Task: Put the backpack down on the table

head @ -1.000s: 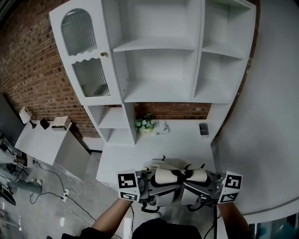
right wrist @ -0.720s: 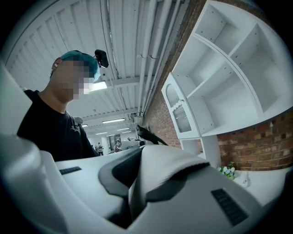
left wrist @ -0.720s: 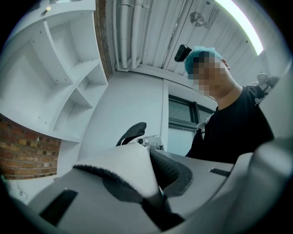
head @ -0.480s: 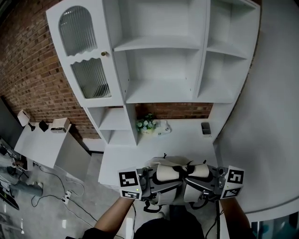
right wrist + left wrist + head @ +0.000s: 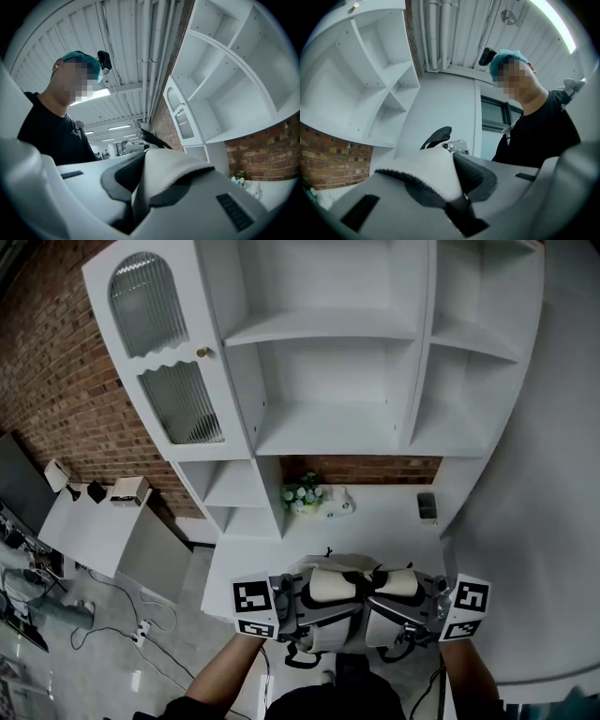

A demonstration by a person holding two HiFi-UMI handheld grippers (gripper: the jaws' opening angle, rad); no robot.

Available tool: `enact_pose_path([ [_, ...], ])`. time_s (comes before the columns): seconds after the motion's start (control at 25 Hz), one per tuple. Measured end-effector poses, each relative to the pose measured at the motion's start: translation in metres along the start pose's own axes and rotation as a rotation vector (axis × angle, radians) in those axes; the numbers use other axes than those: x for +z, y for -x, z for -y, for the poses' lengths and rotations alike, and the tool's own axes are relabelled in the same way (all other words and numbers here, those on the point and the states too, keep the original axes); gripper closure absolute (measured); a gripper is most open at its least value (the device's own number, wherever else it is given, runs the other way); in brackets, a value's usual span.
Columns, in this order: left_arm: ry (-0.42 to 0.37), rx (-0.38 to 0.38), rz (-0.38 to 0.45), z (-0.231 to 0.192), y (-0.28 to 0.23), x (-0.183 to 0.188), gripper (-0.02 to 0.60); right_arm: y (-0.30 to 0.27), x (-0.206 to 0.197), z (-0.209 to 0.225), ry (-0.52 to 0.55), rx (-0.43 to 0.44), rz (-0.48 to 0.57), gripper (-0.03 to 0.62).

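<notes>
A cream backpack (image 5: 330,569) with dark trim hangs between my two grippers over the near edge of the white table (image 5: 380,525). My left gripper (image 5: 298,604) is shut on one padded shoulder strap (image 5: 332,586); in the left gripper view that strap (image 5: 426,171) is pinched between the grey jaws (image 5: 457,199). My right gripper (image 5: 392,604) is shut on the other strap (image 5: 400,585), seen in the right gripper view as a cream band (image 5: 171,168) clamped in that gripper (image 5: 136,204). The bag's lower part is hidden behind the grippers.
A white shelf unit (image 5: 328,381) with a glass door (image 5: 164,352) rises behind the table. On the table stand a small flower pot (image 5: 301,495), a white object (image 5: 338,505) and a dark holder (image 5: 427,505). A low side table (image 5: 89,526) and floor cables (image 5: 122,615) lie left.
Both grippers, still clamped on the straps, have carried the backpack a little toward the table and shelf unit, which now look nearer. The grips are unchanged.
</notes>
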State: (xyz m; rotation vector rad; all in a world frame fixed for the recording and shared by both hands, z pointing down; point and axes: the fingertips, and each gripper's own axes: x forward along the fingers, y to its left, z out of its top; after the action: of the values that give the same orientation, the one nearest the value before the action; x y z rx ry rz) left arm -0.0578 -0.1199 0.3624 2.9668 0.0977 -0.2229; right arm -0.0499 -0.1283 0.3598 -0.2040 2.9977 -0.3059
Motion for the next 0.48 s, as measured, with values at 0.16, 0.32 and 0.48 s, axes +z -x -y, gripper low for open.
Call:
enact_pose_path([
  [0.16, 0.004, 0.02, 0.005, -0.032, 0.0, 0.009, 0.518, -0.005, 0.009, 0.03, 0.012, -0.001, 0.01, 0.551],
  [0.32, 0.008, 0.035, 0.007, -0.065, -0.003, 0.012, 0.518, -0.005, 0.014, 0.06, 0.02, 0.004, -0.003, 0.551],
  [0.48, 0.011, 0.046, -0.004, -0.099, -0.007, 0.016, 0.518, -0.005, 0.021, 0.093, 0.035, 0.005, -0.018, 0.551],
])
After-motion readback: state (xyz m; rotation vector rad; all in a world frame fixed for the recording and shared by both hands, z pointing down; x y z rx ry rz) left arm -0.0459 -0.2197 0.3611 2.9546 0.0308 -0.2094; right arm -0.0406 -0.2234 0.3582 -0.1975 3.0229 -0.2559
